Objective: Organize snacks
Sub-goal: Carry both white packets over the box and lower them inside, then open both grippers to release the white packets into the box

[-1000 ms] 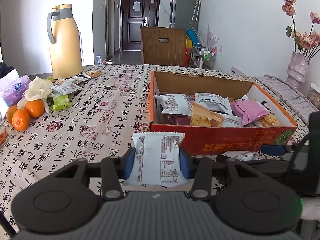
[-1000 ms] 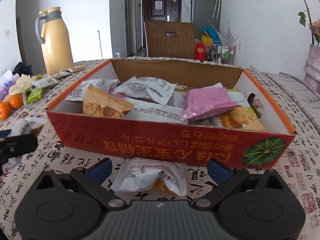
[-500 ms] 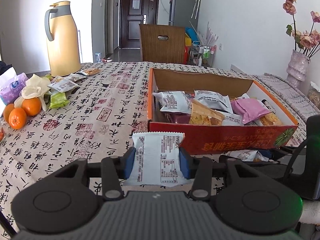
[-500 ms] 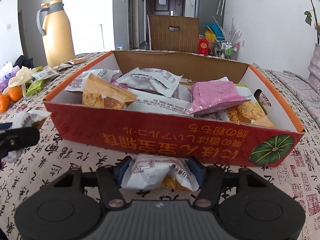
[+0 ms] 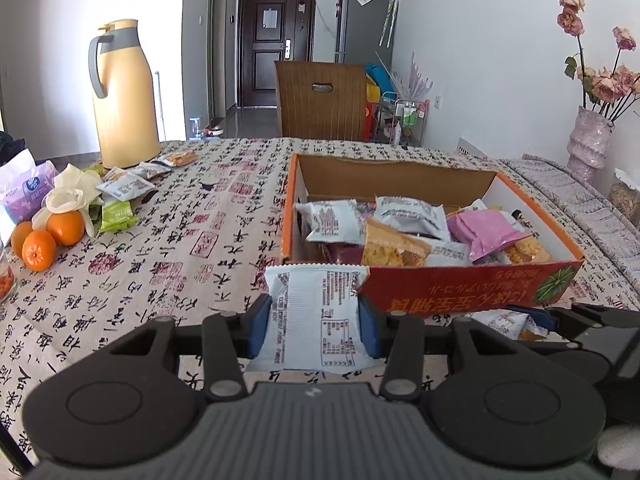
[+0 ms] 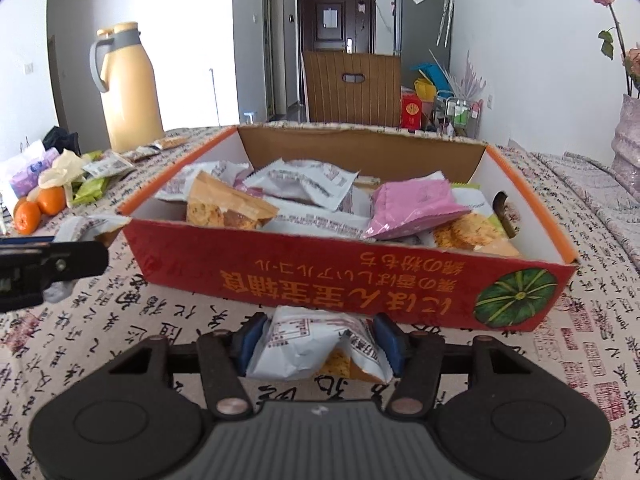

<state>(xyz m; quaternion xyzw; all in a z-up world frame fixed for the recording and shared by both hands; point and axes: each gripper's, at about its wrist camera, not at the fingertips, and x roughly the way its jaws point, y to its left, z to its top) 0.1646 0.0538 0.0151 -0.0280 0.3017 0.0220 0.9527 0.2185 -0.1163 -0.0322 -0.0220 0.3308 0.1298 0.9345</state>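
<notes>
Both tools have a snack: left tool (image 5: 314, 326) clamps a white packet (image 5: 316, 320), right tool (image 6: 318, 338) pinches a crumpled biscuit packet (image 6: 316, 346), both just before the red box (image 6: 340, 280). I'd lift each clear over the front wall, then drop.

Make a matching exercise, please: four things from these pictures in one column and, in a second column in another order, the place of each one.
Things:
1. white snack packet
2. pink packet
3. oranges
4. crumpled snack packet

Places:
A. inside the red box
B. on the tablecloth, beside the green packet
C. between the fingers of the left gripper
D. between the fingers of the right gripper

Pairs: 1-C, 2-A, 3-B, 4-D
</notes>
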